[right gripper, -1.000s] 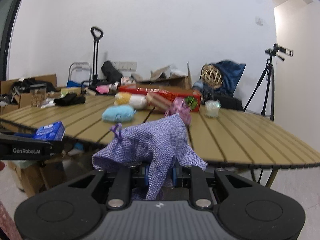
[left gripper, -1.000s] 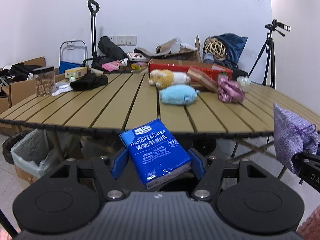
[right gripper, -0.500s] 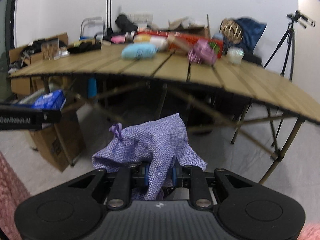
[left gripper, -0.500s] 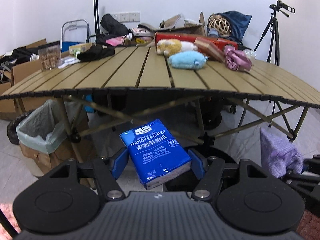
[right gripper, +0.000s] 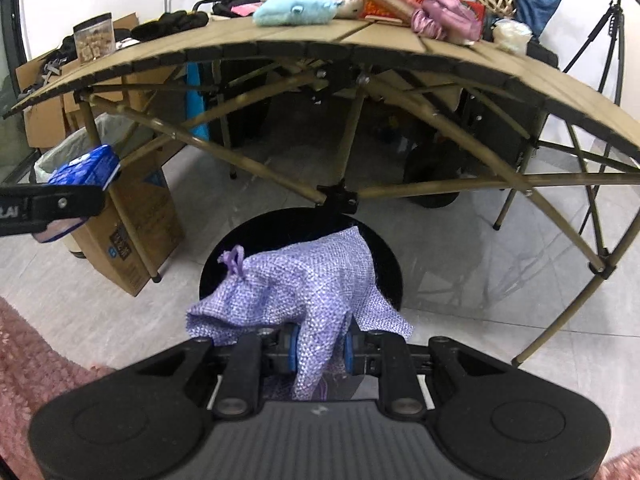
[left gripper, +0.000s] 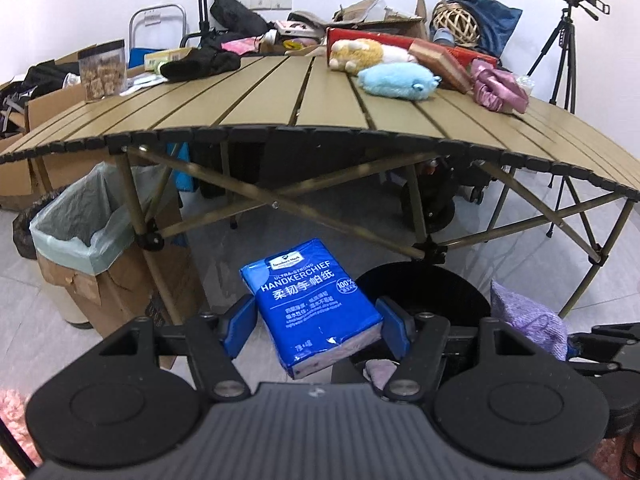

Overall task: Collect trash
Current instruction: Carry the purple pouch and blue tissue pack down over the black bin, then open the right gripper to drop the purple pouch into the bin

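Note:
My left gripper (left gripper: 316,326) is shut on a blue handkerchief tissue pack (left gripper: 312,304), held above the floor at the left rim of a round black bin (left gripper: 424,292). My right gripper (right gripper: 320,350) is shut on a purple woven pouch (right gripper: 304,288), held right over the same black bin (right gripper: 256,240). The pouch also shows at the right in the left wrist view (left gripper: 528,324). The tissue pack shows at the left in the right wrist view (right gripper: 86,168). A small purple item (left gripper: 378,370) lies inside the bin.
A slatted folding table (left gripper: 280,100) stands ahead, bearing plush toys (left gripper: 396,80), a pink cloth (left gripper: 496,86) and a black cloth (left gripper: 200,64). A lined cardboard box (left gripper: 92,240) stands left by a table leg. A tripod (left gripper: 560,48) is at the right. A pink rug (right gripper: 36,360) lies near me.
Both grippers have dropped from table height to below the table edge and closer to the black bin, each still holding its item.

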Tool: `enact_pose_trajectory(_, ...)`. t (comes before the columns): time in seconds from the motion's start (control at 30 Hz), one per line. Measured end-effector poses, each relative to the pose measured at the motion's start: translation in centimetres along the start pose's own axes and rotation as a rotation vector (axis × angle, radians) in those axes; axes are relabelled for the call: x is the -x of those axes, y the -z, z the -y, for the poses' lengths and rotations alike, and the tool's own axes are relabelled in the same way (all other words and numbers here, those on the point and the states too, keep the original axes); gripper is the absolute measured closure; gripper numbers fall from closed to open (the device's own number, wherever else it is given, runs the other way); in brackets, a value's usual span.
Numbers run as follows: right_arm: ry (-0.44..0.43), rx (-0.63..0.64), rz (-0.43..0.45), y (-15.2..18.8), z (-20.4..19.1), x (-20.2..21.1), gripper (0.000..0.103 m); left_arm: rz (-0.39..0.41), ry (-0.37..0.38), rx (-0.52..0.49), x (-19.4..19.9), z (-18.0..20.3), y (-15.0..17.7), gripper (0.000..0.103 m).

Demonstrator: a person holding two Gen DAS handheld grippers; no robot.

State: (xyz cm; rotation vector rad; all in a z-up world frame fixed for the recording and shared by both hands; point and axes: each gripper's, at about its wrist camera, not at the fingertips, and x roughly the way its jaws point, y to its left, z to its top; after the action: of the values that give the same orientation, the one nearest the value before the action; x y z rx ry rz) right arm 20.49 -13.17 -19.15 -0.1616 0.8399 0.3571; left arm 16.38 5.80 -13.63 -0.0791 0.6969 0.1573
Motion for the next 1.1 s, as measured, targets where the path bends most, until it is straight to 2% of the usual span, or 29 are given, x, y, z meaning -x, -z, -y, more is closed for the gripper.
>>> enact_pose_trajectory(0.43, -0.066, -0.003, -0.028, -2.6, -0.1, -4.8, 0.083, -0.071, -0.035, 0.053, -3.1, -1.1, -0.7, 0.036)
enact_pose_trajectory(0.9, -0.076, -0.014, -0.067, -4.0, -0.3, -9.4, 0.083, -0.106, -0.069, 0.061, -5.9, -1.0, -1.5, 0.036)
enact_pose_trajectory(1.0, -0.074, -0.007, -0.076, -4.0, -0.4, -10.2, 0.081, -0.125, -0.067, 0.069, -6.3, -1.1, -1.5, 0.036)
enact_pose_trajectory(1.1, -0.078, -0.007, -0.093, -4.0, -0.3, -11.1, 0.074, -0.128, -0.064, 0.055, -6.4, -0.9, -1.4, 0.037)
